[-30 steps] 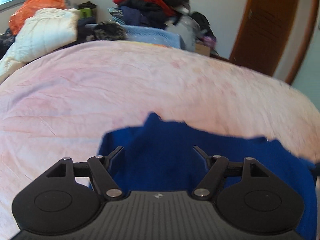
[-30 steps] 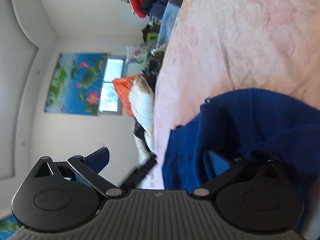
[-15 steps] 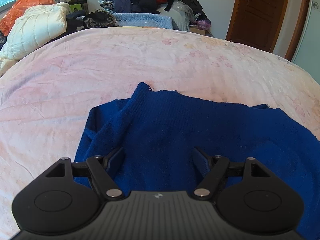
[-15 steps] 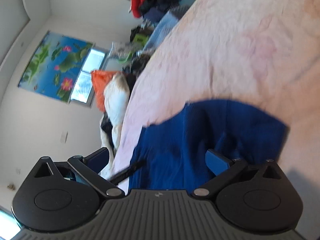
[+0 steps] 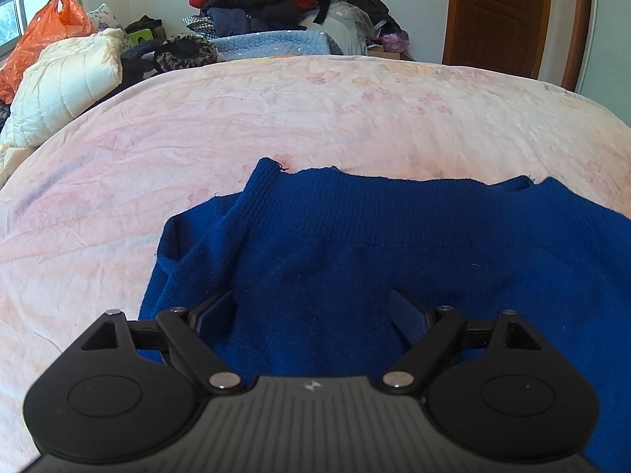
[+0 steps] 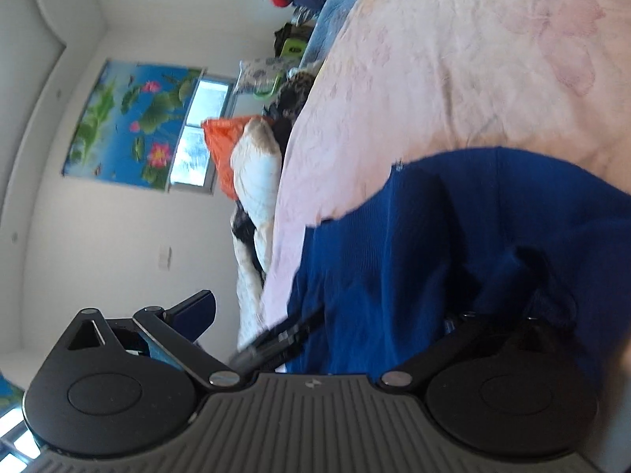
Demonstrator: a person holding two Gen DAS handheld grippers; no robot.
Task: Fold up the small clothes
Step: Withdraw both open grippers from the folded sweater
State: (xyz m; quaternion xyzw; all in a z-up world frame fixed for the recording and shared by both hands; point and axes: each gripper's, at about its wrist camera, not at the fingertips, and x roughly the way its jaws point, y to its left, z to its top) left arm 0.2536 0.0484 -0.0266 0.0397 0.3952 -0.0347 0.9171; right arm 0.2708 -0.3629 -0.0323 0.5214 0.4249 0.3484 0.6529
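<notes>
A dark blue knit sweater (image 5: 394, 244) lies on the pink bedsheet (image 5: 276, 118), its left part folded over so a ribbed edge runs diagonally. My left gripper (image 5: 313, 307) is open just above the sweater's near part, fingers apart and empty. In the right wrist view, rolled on its side, the same sweater (image 6: 453, 244) fills the lower right. My right gripper (image 6: 327, 311) is open; its left finger (image 6: 193, 307) is in the air, its right finger is hidden in a bunched fold of the sweater. The left gripper shows there as a dark blurred bar (image 6: 276, 339).
A cream quilted duvet (image 5: 67, 75) and an orange plastic bag (image 5: 39, 39) sit at the bed's far left. A pile of clothes (image 5: 268, 0) is heaped behind the bed. A brown door (image 5: 501, 12) is at the back right.
The left gripper has drawn back and lowered, so more of the sweater shows flat on the bed. The right gripper's view has swung and moved closer to the bunched right edge.
</notes>
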